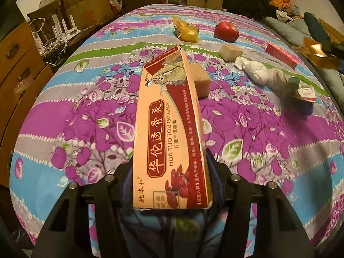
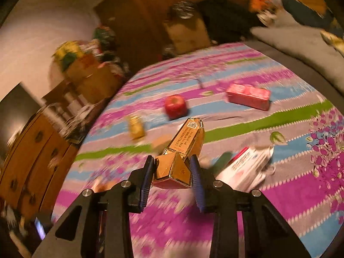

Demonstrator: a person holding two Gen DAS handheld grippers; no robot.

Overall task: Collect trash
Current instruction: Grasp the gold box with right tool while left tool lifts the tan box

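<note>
My left gripper (image 1: pixel 169 172) is shut on the near end of a long peach and red carton (image 1: pixel 169 111), which points away over the floral sheet (image 1: pixel 64 116). In the right wrist view, my right gripper (image 2: pixel 172 161) is shut on a crumpled gold carton (image 2: pixel 187 137), held above the sheet (image 2: pixel 301 193); the left wrist view shows that gold carton (image 1: pixel 318 52) blurred at the far right. On the sheet lie a yellow wrapper (image 1: pixel 187 31), a red box (image 2: pixel 249 95), a white and red packet (image 2: pixel 247 165) and a crumpled white tissue (image 1: pixel 260 72).
A red apple (image 1: pixel 226 31) and two tan sponge blocks (image 1: pixel 230 52) (image 1: pixel 202 81) sit among the litter. Wooden drawers (image 1: pixel 19 64) and cardboard boxes (image 1: pixel 86 4) stand left and behind. Grey cushions (image 2: pixel 301 40) line the right side.
</note>
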